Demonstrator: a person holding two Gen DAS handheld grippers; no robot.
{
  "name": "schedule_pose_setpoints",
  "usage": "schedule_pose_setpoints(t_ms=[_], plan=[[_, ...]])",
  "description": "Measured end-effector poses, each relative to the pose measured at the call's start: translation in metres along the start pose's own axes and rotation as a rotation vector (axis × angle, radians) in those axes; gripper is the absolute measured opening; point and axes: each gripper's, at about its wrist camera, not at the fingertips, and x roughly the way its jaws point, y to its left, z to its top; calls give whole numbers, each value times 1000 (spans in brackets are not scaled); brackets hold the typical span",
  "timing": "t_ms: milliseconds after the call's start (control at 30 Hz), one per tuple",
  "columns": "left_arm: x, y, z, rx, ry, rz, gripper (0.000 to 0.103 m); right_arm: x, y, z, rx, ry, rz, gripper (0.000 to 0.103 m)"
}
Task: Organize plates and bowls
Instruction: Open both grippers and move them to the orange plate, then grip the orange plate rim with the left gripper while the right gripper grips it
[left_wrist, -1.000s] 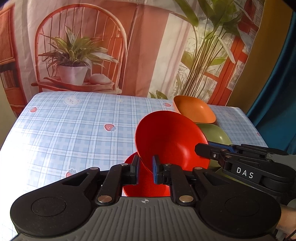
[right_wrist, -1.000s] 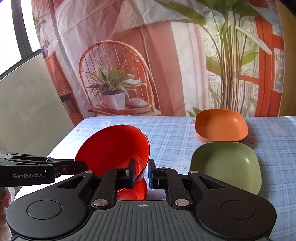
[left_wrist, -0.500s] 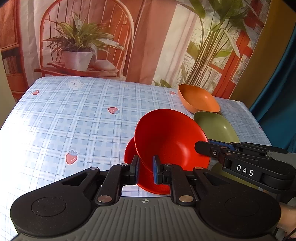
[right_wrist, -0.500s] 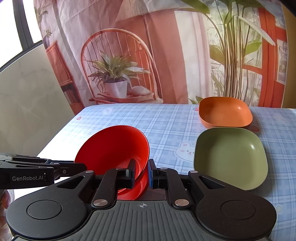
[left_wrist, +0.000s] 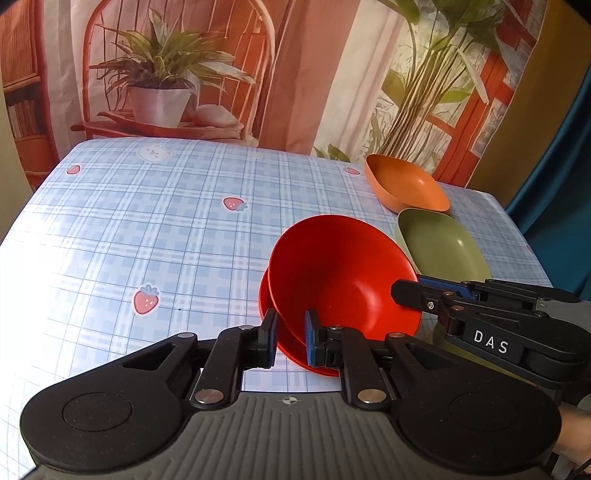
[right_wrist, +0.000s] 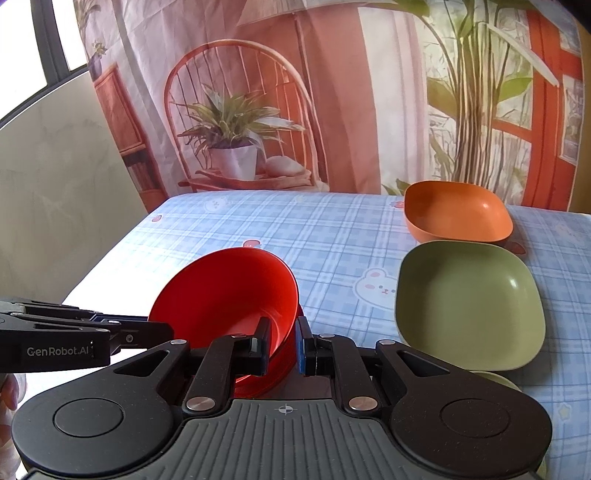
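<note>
A red bowl (left_wrist: 343, 273) tilts above a second red bowl (left_wrist: 291, 350) that sits under it on the table. My left gripper (left_wrist: 290, 338) is shut on the near rim of the tilted red bowl. My right gripper (right_wrist: 282, 345) is shut on the same bowl's rim (right_wrist: 229, 291) from the other side and shows in the left wrist view (left_wrist: 406, 291). The lower red bowl (right_wrist: 280, 369) peeks out between the right fingers. An orange bowl (right_wrist: 458, 212) and a green bowl (right_wrist: 469, 302) rest on the right.
The table has a blue checked cloth (left_wrist: 166, 229) with strawberry and bunny prints. A printed curtain (left_wrist: 295, 66) hangs behind the far edge. A pale rim (right_wrist: 495, 378) shows under the green bowl's near side. A blue curtain (left_wrist: 561, 177) hangs at far right.
Both grippers have lowered the tilted red bowl, and it now sits closer onto the lower red bowl. Both grips are unchanged.
</note>
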Motion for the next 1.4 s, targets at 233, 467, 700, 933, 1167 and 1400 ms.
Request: schedule_pose_setpoints(t_ms=[233, 467, 700, 933, 1167, 1400], plan=[[4, 0, 0, -6, 11, 11, 21, 3, -1, 0, -1, 5, -8, 17], [1, 1, 5, -10, -5, 18, 24, -2, -7, 2, 4, -14, -11, 20], [-4, -9, 24, 16, -45, 3, 24, -19, -28, 14, 1, -58, -40, 20], [-3, -31, 49, 65, -76, -15, 24, -40, -74, 32, 8, -100, -112, 20], [7, -57, 85, 93, -107, -36, 24, -57, -128, 58, 9, -145, -199, 20], [23, -83, 129, 120, -143, -43, 24, -57, -171, 87, 31, -182, -248, 20]])
